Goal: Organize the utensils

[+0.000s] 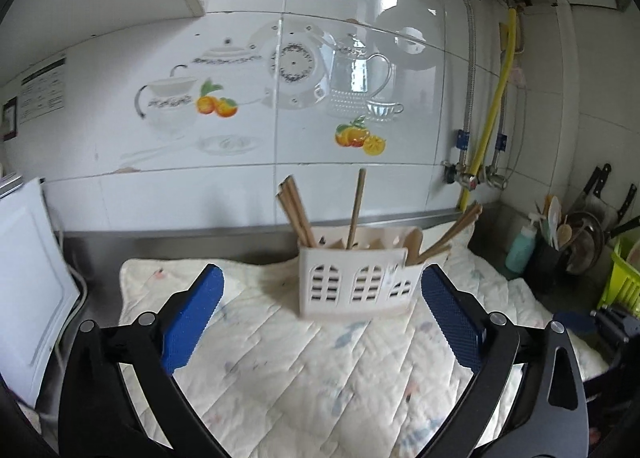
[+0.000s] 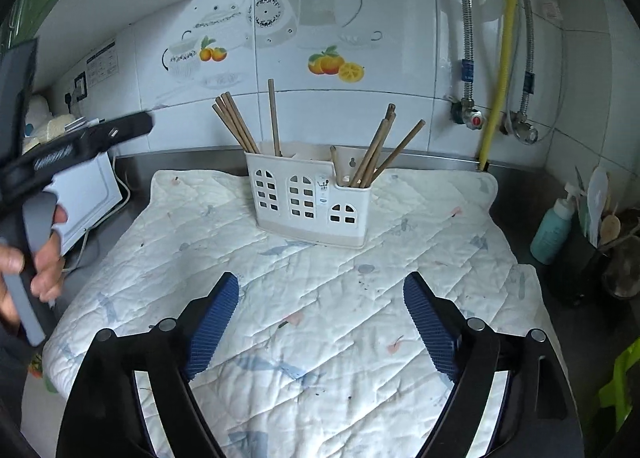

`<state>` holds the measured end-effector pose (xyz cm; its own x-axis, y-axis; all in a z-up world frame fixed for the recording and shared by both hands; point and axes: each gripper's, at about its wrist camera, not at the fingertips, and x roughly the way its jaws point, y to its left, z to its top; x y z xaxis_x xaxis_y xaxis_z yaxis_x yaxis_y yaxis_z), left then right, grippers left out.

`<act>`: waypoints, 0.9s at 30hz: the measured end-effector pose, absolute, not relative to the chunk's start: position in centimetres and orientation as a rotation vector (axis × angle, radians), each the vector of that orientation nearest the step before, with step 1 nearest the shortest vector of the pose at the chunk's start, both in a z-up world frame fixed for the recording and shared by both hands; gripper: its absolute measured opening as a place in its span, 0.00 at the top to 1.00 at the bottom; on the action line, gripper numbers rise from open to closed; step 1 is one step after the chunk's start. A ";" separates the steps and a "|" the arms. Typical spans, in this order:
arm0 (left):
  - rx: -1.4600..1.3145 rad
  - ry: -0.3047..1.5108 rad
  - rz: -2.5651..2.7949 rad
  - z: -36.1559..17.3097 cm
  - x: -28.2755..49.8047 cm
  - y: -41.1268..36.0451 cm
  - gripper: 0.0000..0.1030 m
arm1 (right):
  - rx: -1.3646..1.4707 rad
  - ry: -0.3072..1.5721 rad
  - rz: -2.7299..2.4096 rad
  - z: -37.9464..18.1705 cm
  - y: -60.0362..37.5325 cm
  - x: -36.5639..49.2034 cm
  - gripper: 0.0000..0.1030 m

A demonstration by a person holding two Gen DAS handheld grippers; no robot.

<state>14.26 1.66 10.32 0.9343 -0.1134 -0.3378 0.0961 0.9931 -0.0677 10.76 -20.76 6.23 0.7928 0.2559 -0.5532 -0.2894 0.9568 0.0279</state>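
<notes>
2 blue-padded fingers of the left claw [image 1: 322, 298] stand wide apart in the left wrist view, holding nothing, low over a quilted cloth [image 1: 304, 362] spread on the steel desk [image 1: 96, 254]. Straight ahead, between the finger tips and a little beyond them, sits a white utensil holder [image 1: 360, 282] with arched cut-outs. Wooden chopsticks [image 1: 296, 214] lean out of its left section, 1 more stands near the middle, and another bunch fans out of its right end beside a wooden spoon [image 1: 414, 244]. Well to the right of the holder a teal bottle [image 1: 520, 248] stands on the desk.

From the right wrist view the right claw [image 2: 320, 308] is also spread open and empty, hovering above the same cloth [image 2: 320, 298], with the holder [image 2: 308, 198] further off, near the cloth's back edge. Here the chopsticks [image 2: 236, 124] show as a bundle in the holder's left compartment, 1 upright stick just beside them, and a second bunch splayed from the lower right compartment. Left of the holder, at the frame edge, the person's hand [image 2: 44, 254] grips the handle of the other gripper. Far right of the holder is the teal bottle [image 2: 554, 228].
</notes>
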 end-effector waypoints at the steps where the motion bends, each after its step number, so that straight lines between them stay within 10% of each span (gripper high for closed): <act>1: -0.049 0.348 -0.098 10.0 13.6 1.8 0.05 | -0.054 0.584 0.295 6.2 -20.8 10.6 0.19; 27: -0.086 0.417 -0.014 5.5 6.4 2.7 0.05 | -0.011 0.579 0.263 5.0 -21.9 8.8 0.12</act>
<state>6.42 2.68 5.50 0.9143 -0.0312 -0.4039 -0.0041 0.9963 -0.0862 8.85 -21.93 5.01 0.8045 0.2420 -0.5425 -0.2483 0.9666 0.0630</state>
